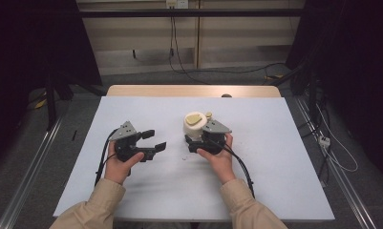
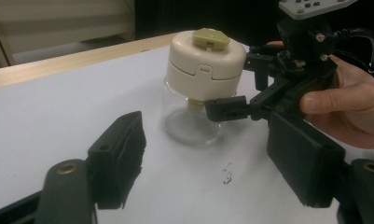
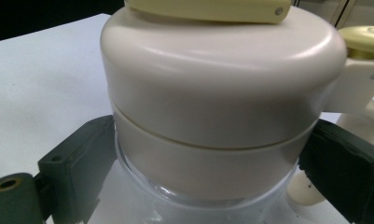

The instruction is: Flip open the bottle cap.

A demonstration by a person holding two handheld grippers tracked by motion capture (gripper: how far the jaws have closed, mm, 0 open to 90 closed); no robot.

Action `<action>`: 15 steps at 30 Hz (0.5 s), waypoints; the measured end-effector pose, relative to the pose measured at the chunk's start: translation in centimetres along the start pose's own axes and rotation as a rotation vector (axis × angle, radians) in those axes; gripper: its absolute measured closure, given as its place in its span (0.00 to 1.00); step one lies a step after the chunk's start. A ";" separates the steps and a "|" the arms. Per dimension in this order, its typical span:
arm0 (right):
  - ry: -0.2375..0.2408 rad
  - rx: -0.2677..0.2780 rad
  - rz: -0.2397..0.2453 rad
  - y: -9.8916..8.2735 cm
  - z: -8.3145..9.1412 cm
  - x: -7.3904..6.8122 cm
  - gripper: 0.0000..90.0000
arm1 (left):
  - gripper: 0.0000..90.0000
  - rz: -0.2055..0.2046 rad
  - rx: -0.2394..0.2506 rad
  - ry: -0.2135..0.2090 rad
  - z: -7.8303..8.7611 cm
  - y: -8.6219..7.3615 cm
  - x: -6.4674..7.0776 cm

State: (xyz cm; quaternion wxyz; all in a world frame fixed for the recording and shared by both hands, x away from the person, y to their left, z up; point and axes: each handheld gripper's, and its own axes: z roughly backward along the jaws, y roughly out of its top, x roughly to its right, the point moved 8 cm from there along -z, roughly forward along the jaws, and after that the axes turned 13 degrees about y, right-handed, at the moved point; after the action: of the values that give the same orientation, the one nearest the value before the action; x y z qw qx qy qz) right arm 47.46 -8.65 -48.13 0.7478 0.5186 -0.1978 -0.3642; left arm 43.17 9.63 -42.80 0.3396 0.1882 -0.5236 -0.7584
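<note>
From the high view, a cream-lidded jar (image 1: 196, 125) is seen upright near the middle of the white bench (image 1: 275, 157), with the right claw (image 1: 197, 140) closed around it. The left claw (image 1: 153, 140) is held wide apart and empty, to the jar's left.

In the left gripper view, the jar's clear glass base (image 2: 189, 122) is seen resting on the bench, a dark speck cluster (image 2: 228, 174) lying near it.

In the right gripper view, the jaws are pressed against the jar (image 3: 222, 107) on both sides.

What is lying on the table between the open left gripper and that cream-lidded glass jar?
Almost nothing: in the left gripper view, bare white tabletop runs from the left gripper to the jar, apart from a few tiny dark specks near its base.
</note>
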 end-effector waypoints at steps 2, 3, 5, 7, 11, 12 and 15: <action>-0.001 0.000 0.000 0.0 0.0 0.0 0.07 | 0.32 -0.002 -0.003 -0.010 -0.3 0.2 0.2; -0.001 0.000 0.000 0.0 0.0 0.0 0.07 | 0.32 0.002 -0.006 -0.020 -0.4 0.3 0.3; 0.000 -0.001 -0.001 0.0 0.0 0.0 0.07 | 0.32 0.011 -0.006 -0.018 -0.6 0.5 0.5; 0.000 0.000 -0.001 0.0 0.0 0.0 0.07 | 0.33 0.008 -0.008 -0.029 -0.8 0.6 0.6; 0.000 -0.001 -0.001 0.0 0.0 0.0 0.07 | 0.35 0.014 -0.012 -0.027 -1.2 0.5 0.5; 0.000 -0.001 -0.002 0.0 0.0 0.0 0.07 | 0.35 0.017 -0.014 -0.026 -1.3 0.5 0.4; 0.001 -0.001 -0.002 0.0 0.0 0.0 0.07 | 0.36 0.016 -0.020 -0.024 -1.5 0.5 0.3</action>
State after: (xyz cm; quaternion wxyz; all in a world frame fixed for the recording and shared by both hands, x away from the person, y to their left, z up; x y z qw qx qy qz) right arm 47.47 -8.64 -48.12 0.7478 0.5187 -0.1970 -0.3647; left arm 44.04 8.33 -42.87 0.3414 0.1716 -0.5215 -0.7629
